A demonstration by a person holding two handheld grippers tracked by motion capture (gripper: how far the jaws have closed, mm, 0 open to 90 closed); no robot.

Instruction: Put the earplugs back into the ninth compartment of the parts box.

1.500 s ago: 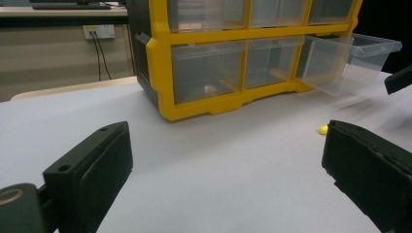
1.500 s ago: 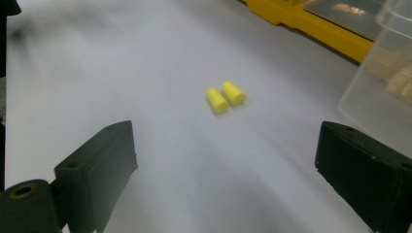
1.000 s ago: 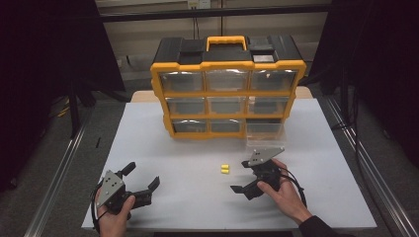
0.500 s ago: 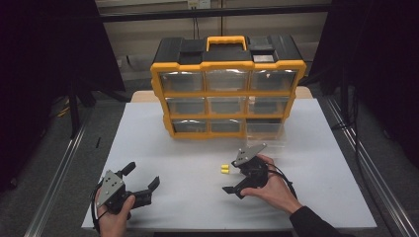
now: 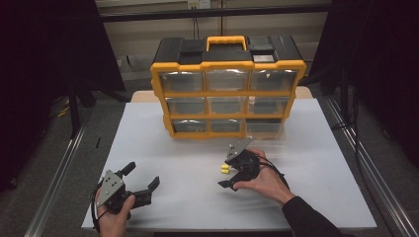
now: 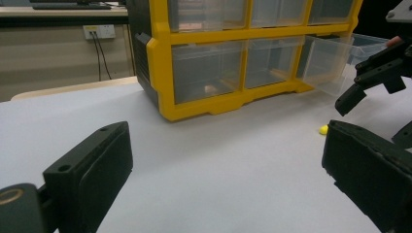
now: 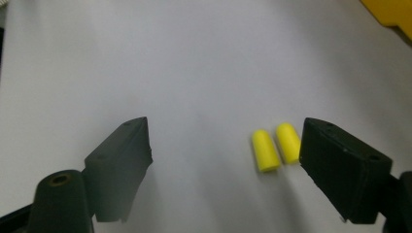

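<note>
Two small yellow earplugs [image 5: 225, 169] [image 7: 266, 149] lie side by side on the white table [image 5: 321, 163], in front of the organiser. My right gripper [image 5: 226, 173] [image 7: 226, 128] points left and straddles them. Its jaws have just been closing and still stand open. The plugs lie between the jaws, close to the right one, and neither pad presses on them. My left gripper [image 5: 142, 175] [image 6: 228, 136] rests near the table's front left with its jaws open and nothing between them. One plug [image 6: 323, 129] also shows in the left gripper view.
A yellow and black organiser [image 5: 228, 89] with clear drawers stands at the middle back of the table. Its bottom right drawer [image 5: 264, 129] [image 6: 330, 63] is pulled out toward me. Metal rails run along both sides of the table.
My right gripper has moved left across the table until its jaws straddle the earplugs, and the jaws have narrowed a little. The left gripper has stayed where it was.
</note>
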